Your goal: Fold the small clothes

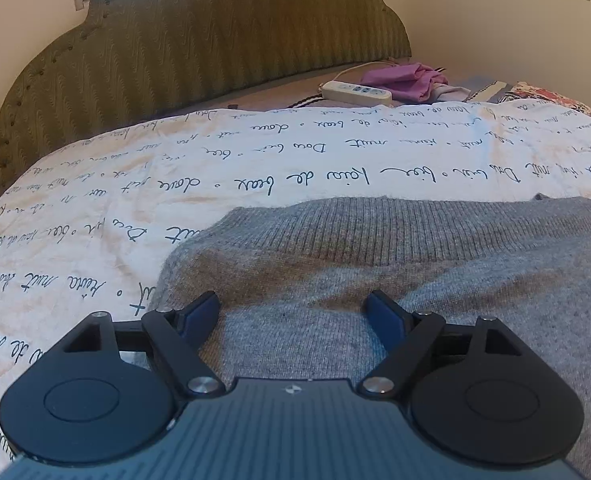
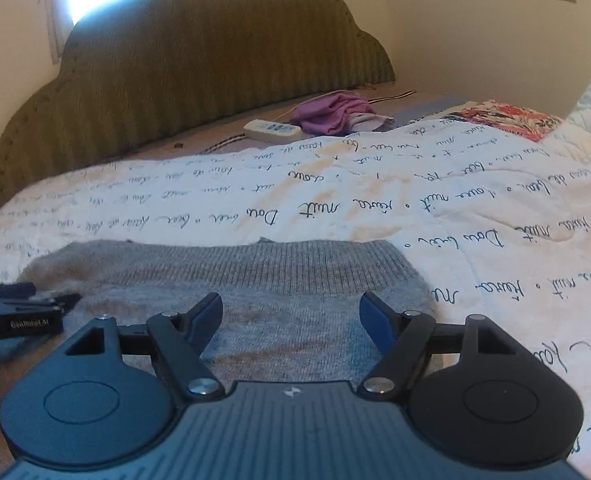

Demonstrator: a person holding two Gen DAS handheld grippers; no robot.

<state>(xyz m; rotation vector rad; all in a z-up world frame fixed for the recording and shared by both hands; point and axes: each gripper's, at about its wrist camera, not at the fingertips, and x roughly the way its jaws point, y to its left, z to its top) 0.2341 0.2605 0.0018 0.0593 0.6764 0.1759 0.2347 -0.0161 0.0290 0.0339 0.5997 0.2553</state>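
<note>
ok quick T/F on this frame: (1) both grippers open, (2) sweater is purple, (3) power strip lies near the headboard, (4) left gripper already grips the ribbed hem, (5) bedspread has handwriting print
1. True: the left gripper and right gripper are both open above the grey sweater.
2. False: the sweater is grey; the purple cloth lies apart, near the headboard.
3. True: the white power strip lies there, beside the purple cloth.
4. False: its fingers are spread, clamping nothing; the ribbed hem lies beyond the fingertips.
5. True: the white bedspread carries cursive script.
</note>
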